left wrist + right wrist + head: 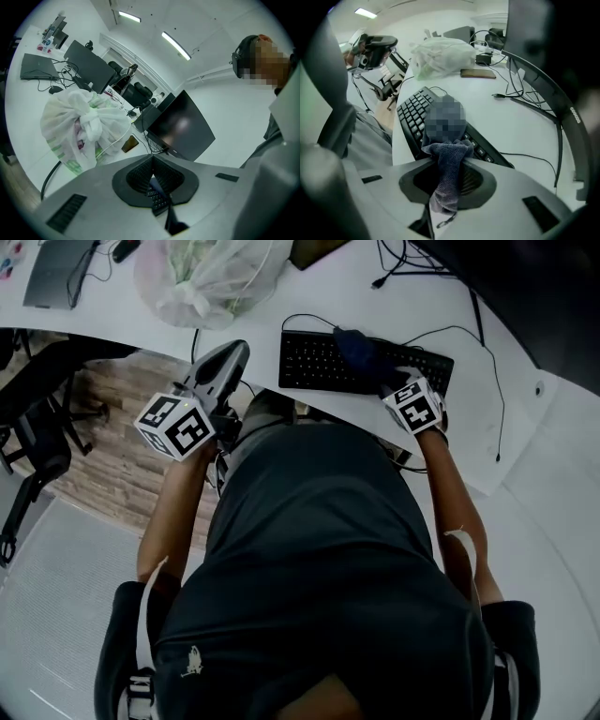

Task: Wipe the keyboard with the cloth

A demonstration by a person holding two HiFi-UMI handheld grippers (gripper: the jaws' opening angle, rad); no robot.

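A black keyboard [319, 362] lies on the white desk [525, 418] in front of me. A dark blue cloth [356, 350] rests bunched on its middle keys. My right gripper [398, 382] is at the keyboard's right half, shut on the cloth. In the right gripper view the cloth [449, 176] hangs pinched between the jaws of that gripper [447, 157], with the keyboard [415, 117] just beyond. My left gripper [225, 362] hovers at the desk's near edge, left of the keyboard. Its jaws [152, 161] are shut with nothing between them.
A knotted white plastic bag [211, 277] sits behind the keyboard's left end. A grey laptop [52, 273] lies far left. Cables [441, 334] run past the keyboard's right end toward a dark monitor [180, 126]. Office chairs [37, 442] stand on the floor to the left.
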